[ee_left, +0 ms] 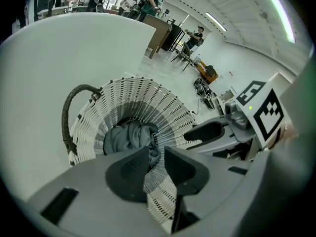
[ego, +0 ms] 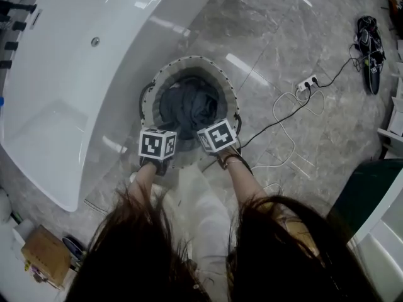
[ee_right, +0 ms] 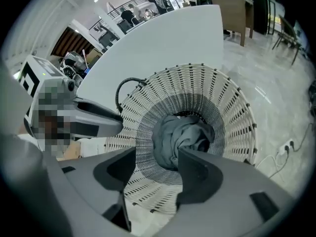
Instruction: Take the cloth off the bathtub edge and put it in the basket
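The crumpled dark grey cloth (ego: 189,106) lies inside the round white woven basket (ego: 150,99); soft and light, it likely pinches at any fold; at six o'clock, the right hand-held gripper (ee_right: 157,157) stands wide, the left hand-held gripper (ee_left: 157,154) narrow, both empty.

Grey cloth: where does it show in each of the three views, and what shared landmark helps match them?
Head view: grey cloth near the centre, inside the woven basket.
Left gripper view: grey cloth left of centre, deep in the woven basket.
Right gripper view: grey cloth just right of centre, deep in the woven basket.
Shared landmark: the white bathtub beside the basket.
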A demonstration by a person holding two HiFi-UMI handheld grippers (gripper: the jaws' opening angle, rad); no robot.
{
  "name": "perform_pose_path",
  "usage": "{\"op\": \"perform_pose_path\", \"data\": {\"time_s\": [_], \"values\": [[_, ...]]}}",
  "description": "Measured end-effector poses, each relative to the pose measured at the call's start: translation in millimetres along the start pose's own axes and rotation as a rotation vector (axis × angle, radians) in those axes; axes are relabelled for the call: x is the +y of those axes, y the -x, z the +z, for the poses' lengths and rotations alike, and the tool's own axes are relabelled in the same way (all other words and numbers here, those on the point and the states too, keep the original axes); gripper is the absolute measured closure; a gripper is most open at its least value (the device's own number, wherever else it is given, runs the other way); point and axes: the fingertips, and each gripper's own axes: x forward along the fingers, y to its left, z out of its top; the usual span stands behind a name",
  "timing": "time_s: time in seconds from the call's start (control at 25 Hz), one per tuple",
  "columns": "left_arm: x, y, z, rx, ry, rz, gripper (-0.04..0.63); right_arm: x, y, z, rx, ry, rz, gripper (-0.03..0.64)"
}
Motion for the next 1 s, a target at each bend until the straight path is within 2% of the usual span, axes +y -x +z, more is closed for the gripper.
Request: {"op": "perform_pose_path", "data": {"time_s": [0.64,0.88,1.0], "values": [[3.0,41.0,-1.8,-0.075,0.004,0.008,0.494,28.9,20.9,19.0,-0.043,0.053,-0.013,0.356],[0.6,68.4,7.1,-0.122,-0.090,0.021,0.494,44.5,45.0,36.4,-0.110,0.074,-0.004,0.357],[0.1,83.9,10.0,-0.153,-0.113,0.017,0.494,53.0,56.7,41.6,-0.129,0.090,-0.014,0.357]]}}
